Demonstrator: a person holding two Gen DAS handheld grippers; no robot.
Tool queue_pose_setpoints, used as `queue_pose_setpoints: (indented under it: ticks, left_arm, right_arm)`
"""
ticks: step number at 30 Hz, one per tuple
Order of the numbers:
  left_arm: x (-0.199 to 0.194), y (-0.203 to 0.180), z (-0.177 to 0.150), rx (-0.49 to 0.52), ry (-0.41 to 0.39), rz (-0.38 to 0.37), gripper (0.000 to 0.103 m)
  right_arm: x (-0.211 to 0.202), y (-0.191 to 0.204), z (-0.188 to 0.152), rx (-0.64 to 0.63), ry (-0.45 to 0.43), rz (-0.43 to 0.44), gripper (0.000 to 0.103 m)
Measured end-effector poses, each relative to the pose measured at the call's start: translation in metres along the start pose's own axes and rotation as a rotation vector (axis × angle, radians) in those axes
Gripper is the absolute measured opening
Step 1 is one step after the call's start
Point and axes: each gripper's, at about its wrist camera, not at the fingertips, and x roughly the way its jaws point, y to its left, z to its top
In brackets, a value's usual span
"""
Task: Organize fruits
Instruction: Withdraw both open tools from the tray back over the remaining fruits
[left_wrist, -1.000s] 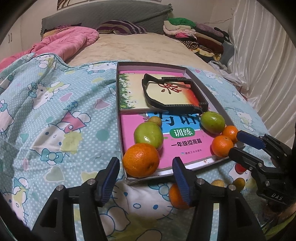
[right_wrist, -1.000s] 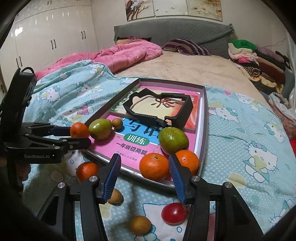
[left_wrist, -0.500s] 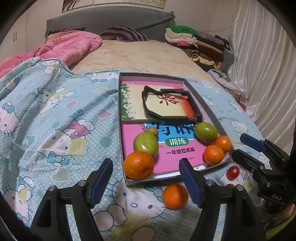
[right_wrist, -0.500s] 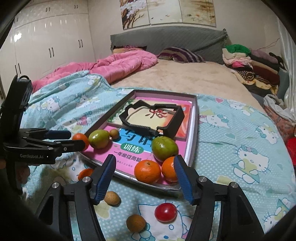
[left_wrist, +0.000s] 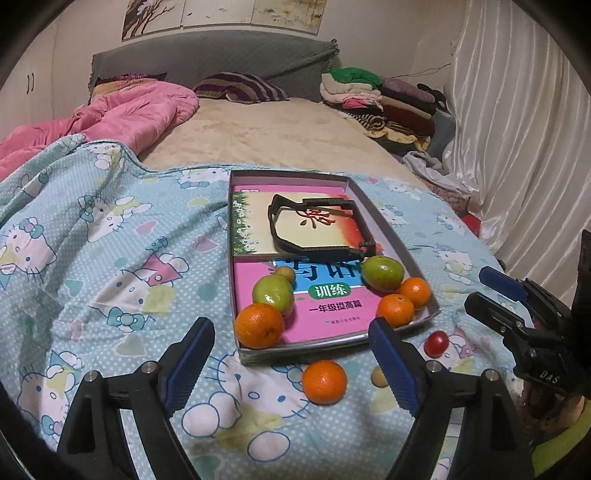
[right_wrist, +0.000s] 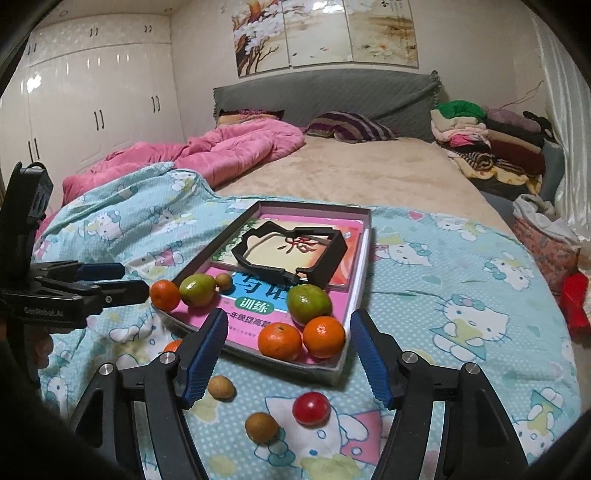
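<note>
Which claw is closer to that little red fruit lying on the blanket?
Right. The right claw hangs open just above the red fruit; the left claw is open off to the fruit's other side, beyond the loose orange.

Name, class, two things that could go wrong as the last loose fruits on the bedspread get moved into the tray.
1. The tray lies on a soft, wrinkled bedspread; pressing nearby may tilt it, and the oranges near its front edge could roll out.
2. The red tomato and small brown fruits are round and small; a wide-open tool may nudge them away instead of gripping.
</note>
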Motion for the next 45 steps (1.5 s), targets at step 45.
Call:
queue_pose_setpoints:
  ticks: [45]
  left_arm:
    - [0.029, -0.013, -0.068, 0.038, 0.127, 0.001, 0.083]
  right_arm:
    - [0.015, 0.021, -0.077, -0.024, 0.193, 0.042, 0.044]
